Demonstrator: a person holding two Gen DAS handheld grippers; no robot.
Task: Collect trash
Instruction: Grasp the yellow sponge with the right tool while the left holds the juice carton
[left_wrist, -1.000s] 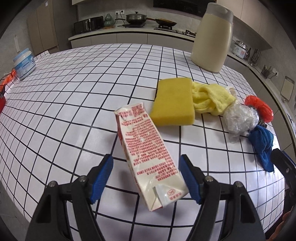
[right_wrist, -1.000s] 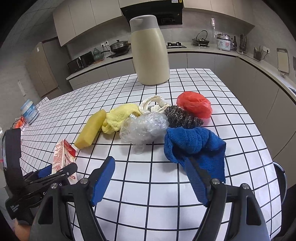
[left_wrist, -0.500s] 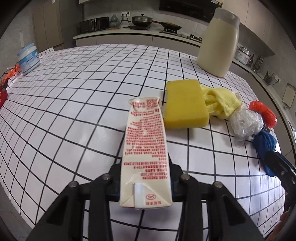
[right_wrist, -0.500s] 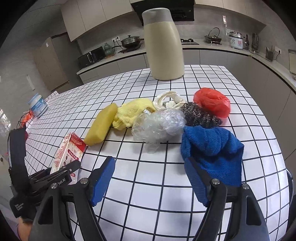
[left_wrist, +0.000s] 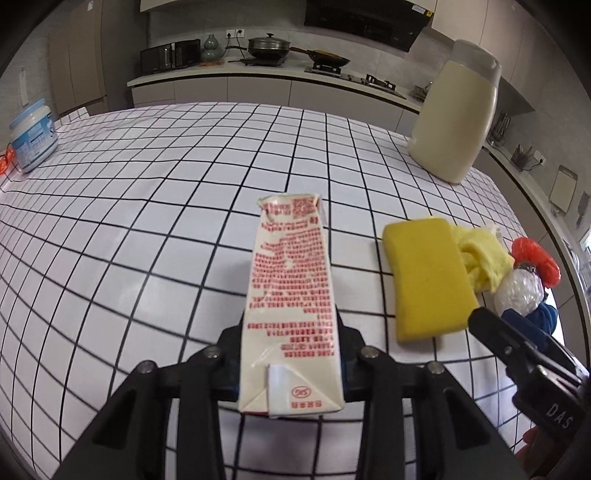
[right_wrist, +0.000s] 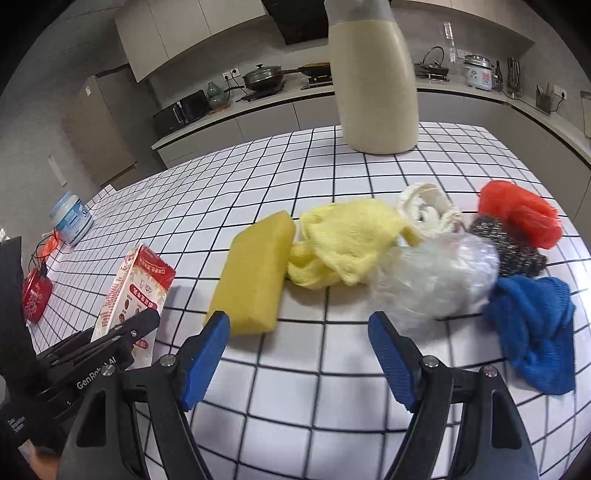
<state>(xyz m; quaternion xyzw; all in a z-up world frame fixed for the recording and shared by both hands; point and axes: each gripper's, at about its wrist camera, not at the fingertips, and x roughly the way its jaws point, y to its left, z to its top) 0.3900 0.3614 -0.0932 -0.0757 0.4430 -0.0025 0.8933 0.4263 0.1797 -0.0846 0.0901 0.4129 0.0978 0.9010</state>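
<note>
You are clamping the milk carton (left_wrist: 291, 306) in your left gripper (left_wrist: 290, 363), jaws closed on its lower end, so its long axis is running straight ahead along the fingers over the gridded tabletop (left_wrist: 147, 221); that piece is already secured. Moving rightward, the yellow sponge (right_wrist: 255, 277) is lying just ahead of your right gripper (right_wrist: 299, 354), which is standing wide open and holding nothing. Past the sponge, the crumpled clear plastic (right_wrist: 436, 280) is sitting ahead of and just beyond that gripper's right finger, touching the yellow cloth (right_wrist: 343, 240) and blue cloth (right_wrist: 532, 325). Your right hand is the nearer one, so I judge the plastic is yours to take next.
</note>
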